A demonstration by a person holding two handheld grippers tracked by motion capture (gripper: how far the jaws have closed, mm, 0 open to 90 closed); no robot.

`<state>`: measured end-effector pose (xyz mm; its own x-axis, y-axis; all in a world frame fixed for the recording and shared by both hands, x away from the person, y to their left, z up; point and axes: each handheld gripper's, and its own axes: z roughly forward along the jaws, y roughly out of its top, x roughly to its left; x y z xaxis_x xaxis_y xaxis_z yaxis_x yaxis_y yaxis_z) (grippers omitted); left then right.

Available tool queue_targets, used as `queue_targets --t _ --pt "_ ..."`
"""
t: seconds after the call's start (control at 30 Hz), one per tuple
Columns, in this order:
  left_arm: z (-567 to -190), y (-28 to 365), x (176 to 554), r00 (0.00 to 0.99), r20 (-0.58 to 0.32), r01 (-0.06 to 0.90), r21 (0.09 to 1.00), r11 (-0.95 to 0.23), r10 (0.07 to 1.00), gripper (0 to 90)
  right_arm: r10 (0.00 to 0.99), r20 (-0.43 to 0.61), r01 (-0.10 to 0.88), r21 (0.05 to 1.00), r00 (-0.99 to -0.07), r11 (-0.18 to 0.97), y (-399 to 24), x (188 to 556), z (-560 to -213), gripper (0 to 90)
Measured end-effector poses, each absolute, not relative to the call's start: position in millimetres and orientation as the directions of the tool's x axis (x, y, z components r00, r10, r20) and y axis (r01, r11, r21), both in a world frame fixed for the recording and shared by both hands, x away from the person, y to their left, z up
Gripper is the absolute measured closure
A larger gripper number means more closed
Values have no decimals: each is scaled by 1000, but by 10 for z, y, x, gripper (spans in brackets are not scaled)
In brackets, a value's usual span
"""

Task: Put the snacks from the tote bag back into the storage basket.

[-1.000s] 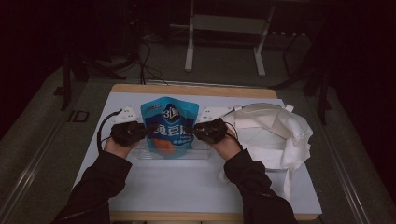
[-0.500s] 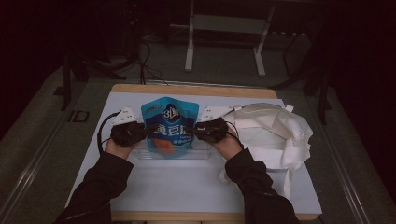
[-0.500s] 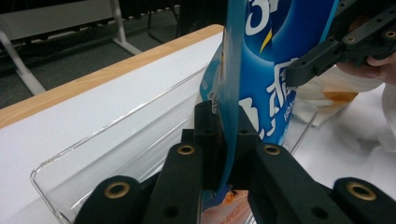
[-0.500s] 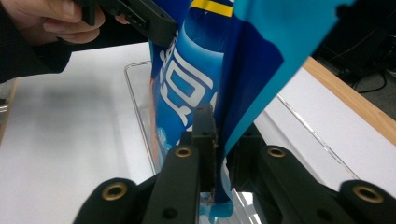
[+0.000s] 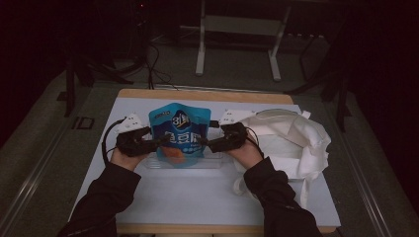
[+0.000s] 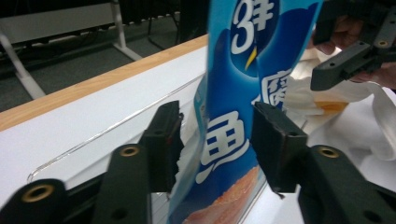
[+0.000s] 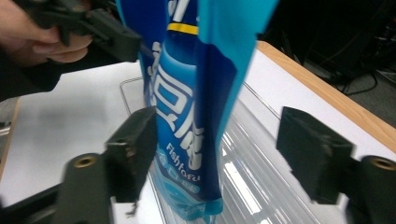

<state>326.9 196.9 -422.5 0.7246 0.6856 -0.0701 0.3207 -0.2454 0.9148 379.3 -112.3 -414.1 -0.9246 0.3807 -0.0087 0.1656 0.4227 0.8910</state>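
1. Fingers of both grippers stand apart and hold nothing. The left gripper and right gripper have just been opening their jaws, and the blue pouch sits between each pair without being pressed.

2. Compared with the high view a second earlier, where both grippers pinched the pouch's side edges, the pinch is now let go. I judge the pouch has been set down and the placing step is about done. The hands themselves have hardly moved.

3. Largest beyond the right fingers is a white cloth bag, soft, crumpled and matte, slumped on the white tabletop, which has a wooden rim.

4. Between the two sets of fingers stands the pouch, upright in a clear tray. It is a glossy, flexible film bag, flat-sided with a sealed top, blue with white lettering and an orange food picture low down.

5. Under and around the fingertips, the tray is transparent hard plastic, ribbed along its floor in the right gripper view, with thin straight walls.

6. Left fingers are blocky, black and matte, and the pouch's edge lies in the gap, nearer the one further from the camera's left.

7. Right fingers stand wider; the pouch's folded side edge lies close beside one, well apart from the other.
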Motion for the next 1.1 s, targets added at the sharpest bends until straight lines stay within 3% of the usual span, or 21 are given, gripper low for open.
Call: queue_targets --t 0.03,0.07,0.1,0.17,0.23,0.4,0.77,1.1 --pt "-4225 1969 3269 725 -70 321 915 -245 686 445 381 -9 166 891 -925 423 -1123 3793 -4141 271" --pt "-4225 1969 3269 725 -70 321 915 -245 686 445 381 -3 169 894 -925 416 -1136 3786 -4140 239" --pt "-4232 1975 3263 712 -89 336 914 -227 696 349 374 7 172 896 -927 410 -1158 3771 -4146 138" --pt "-4236 1980 3254 722 -82 332 912 -240 687 172 376 -10 153 904 -927 399 -1178 3753 -4152 136" --pt "-4244 1994 3249 713 -88 335 914 -227 696 157 378 -35 134 902 -925 411 -1191 3728 -4161 121" --pt "-4264 2007 3202 707 -99 343 914 -218 700 15 388 -31 139 904 -921 403 -1257 3704 -4158 132" --pt "-4309 2047 2978 650 -92 355 914 -195 754 13 424 -31 134 926 -905 354 -1379 3629 -4128 139" --pt "-4321 1938 2696 674 -71 336 916 -219 735 13 432 -36 135 924 -901 358 -1493 3500 -4200 139"
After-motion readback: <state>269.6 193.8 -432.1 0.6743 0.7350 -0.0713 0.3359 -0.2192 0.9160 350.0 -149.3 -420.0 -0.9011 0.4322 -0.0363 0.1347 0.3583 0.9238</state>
